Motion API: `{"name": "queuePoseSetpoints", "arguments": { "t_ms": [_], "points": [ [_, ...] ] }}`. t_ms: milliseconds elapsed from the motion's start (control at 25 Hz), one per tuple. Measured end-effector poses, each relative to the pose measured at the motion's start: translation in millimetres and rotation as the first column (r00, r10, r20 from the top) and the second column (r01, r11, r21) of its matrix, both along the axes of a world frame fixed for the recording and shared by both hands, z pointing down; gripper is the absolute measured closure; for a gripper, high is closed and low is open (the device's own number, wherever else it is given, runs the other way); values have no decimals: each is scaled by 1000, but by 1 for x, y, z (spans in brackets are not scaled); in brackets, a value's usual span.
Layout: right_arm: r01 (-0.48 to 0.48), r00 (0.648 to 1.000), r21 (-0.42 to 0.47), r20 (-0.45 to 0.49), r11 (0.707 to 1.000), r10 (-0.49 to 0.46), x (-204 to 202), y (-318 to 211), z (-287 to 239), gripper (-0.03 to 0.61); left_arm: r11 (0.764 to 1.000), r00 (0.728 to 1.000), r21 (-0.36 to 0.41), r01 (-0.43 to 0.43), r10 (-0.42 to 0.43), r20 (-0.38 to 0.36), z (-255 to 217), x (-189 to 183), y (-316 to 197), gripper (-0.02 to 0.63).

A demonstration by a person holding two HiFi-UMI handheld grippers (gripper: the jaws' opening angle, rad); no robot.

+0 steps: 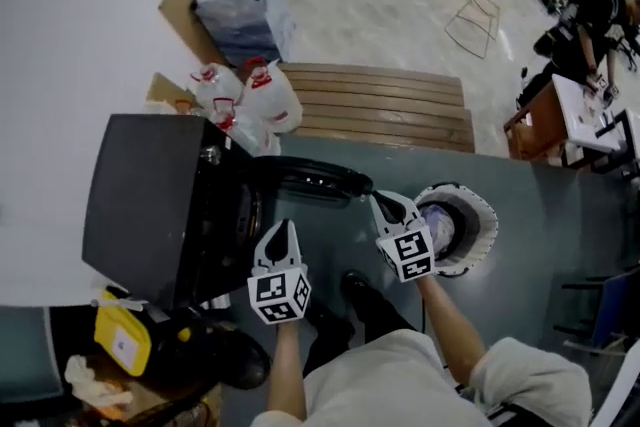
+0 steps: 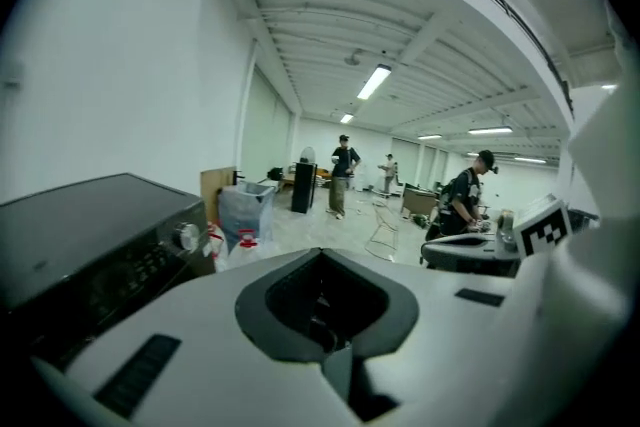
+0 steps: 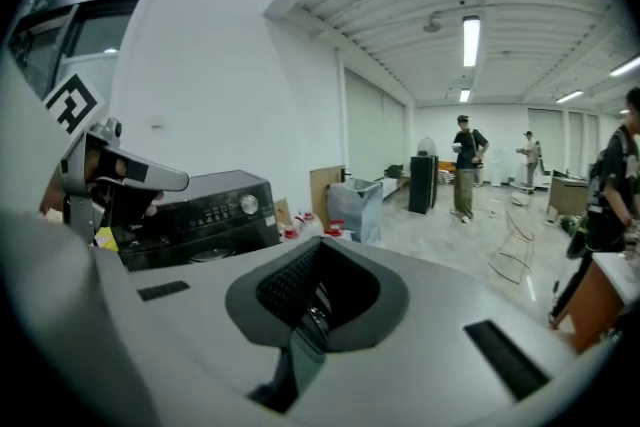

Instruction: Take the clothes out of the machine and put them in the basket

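Floor (image 1: 545,205) lies open beside the basket (image 1: 489,227) rim, left tongs (image 1: 285,231) and right tongs (image 1: 386,205) pressed together, empty.

The left gripper (image 1: 286,227) and right gripper (image 1: 384,203) are pale grey shells — each bearing a black-and-white marker cube (image 1: 279,296). The person wears a light short-sleeved shirt (image 1: 390,377) and black shoes (image 1: 356,288).
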State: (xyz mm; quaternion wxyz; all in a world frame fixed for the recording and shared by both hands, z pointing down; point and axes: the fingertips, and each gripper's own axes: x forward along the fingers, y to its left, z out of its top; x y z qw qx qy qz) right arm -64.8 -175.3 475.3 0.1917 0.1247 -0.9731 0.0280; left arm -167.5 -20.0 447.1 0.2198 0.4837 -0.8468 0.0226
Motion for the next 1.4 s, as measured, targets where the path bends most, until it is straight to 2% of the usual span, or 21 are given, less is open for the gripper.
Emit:
{"name": "queuePoseSetpoints", "arguments": {
  "t_ms": [80, 200, 440, 640, 800, 960, 1240, 1400],
  "points": [
    [81, 996, 6, 21, 997, -81, -29, 26, -16, 555, 996, 996, 1, 88, -88, 11, -8, -18, 40, 595],
    [210, 976, 4, 53, 978, -210, -68, 73, -40, 555, 978, 978, 9, 207, -207, 33, -24, -39, 97, 595],
    [408, 907, 41, 97, 912, -410, -116, 165, -82, 555, 925, 923, 9, 379, -379, 75, -45, -53, 204, 595],
    [514, 845, 77, 122, 854, -520, -137, 222, -109, 555, 874, 870, 23, 484, -484, 97, -66, -54, 271, 595],
    [564, 808, 111, 127, 818, -575, -148, 254, -127, 555, 851, 841, 56, 522, -525, 135, -88, -63, 301, 595],
    [589, 786, 132, 136, 798, -603, -154, 278, -139, 555, 846, 833, 78, 527, -533, 150, -105, -69, 319, 595],
    [586, 789, 136, 130, 799, -601, -165, 298, -145, 556, 851, 836, 100, 516, -525, 157, -119, -86, 338, 595],
    [567, 800, 141, 139, 811, -584, -168, 296, -149, 557, 858, 843, 105, 502, -513, 163, -122, -90, 340, 595]
  ]
}}
